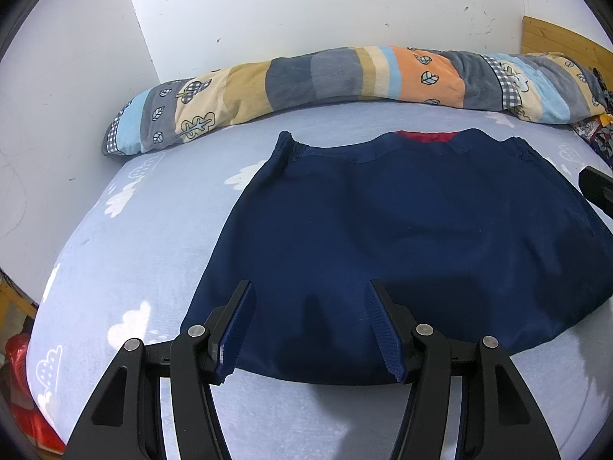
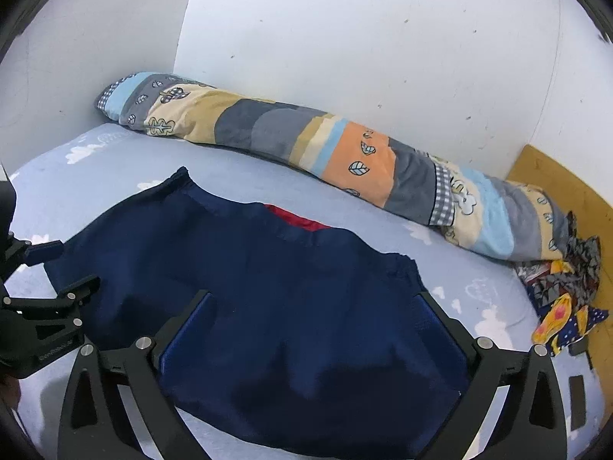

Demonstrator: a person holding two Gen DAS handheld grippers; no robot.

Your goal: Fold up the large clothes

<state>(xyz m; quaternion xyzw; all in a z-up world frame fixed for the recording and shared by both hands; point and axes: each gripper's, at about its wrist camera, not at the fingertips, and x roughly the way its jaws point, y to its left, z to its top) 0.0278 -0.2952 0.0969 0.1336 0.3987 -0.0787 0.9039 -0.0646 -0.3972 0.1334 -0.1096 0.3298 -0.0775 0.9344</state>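
Small raised lettering runs along the body of the left gripper point(image 2: 57, 280) where it shows in the right wrist view, but it is too small to read; no other writing is legible.

The bed point(image 1: 161, 230) carries a pale blue sheet printed with white clouds. White walls point(image 1: 306, 7) meet in a corner behind its far edge, and a wooden board point(image 2: 567, 191) stands at the right end. A long patchwork bolster point(image 1: 345, 76) with leaf and tree prints lies along the far edge against the wall. A heap of patterned clothes point(image 2: 563, 291) sits in the far right corner of the bed.

The navy garment point(image 1: 383, 230) lies flat in the middle of the bed, its near hem by the near edge, a red lining point(image 1: 425, 136) showing at its far edge.

The left gripper's jaws stand wide apart over the near hem, holding nothing. The right gripper point(image 2: 314, 326) is likewise spread wide above the cloth, empty.
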